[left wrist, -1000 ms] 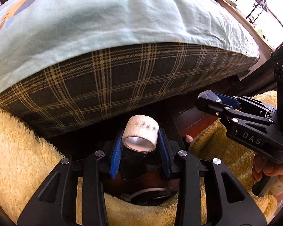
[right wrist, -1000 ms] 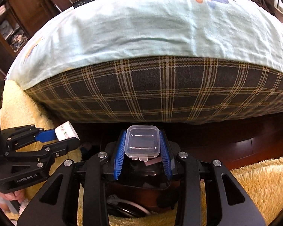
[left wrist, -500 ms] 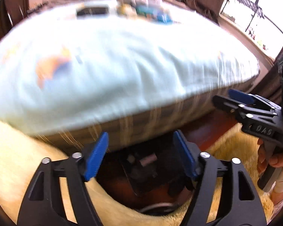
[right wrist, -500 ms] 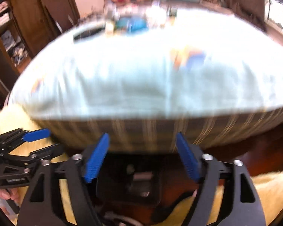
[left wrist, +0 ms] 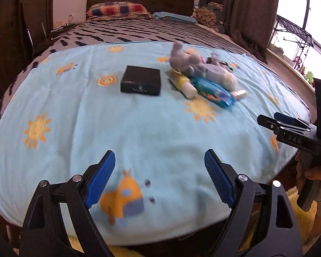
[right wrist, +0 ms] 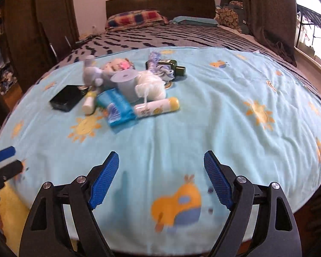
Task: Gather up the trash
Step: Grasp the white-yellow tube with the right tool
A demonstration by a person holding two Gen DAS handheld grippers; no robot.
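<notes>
Both hand-held grippers are released and empty: the left hand-held gripper [left wrist: 159, 174] and the right hand-held gripper [right wrist: 161, 176] hover with jaws spread wide over the near edge of the light blue sun-print blanket [right wrist: 214, 128] on the bed. Farther up the blanket lies the clutter: a black box [left wrist: 140, 81], a blue packet [right wrist: 115, 108], a yellow-capped tube [right wrist: 157, 108], a grey plush toy [left wrist: 187, 62], a white mesh sponge [right wrist: 152, 87] and a dark green bottle [right wrist: 169, 65]. Striped bedding [right wrist: 171, 37] and pillows [right wrist: 134, 19] lie beyond.

Trash pile [right wrist: 126, 90] lies heaped on light-blue blanket [right wrist: 203, 117]; items slightly blurred.
</notes>
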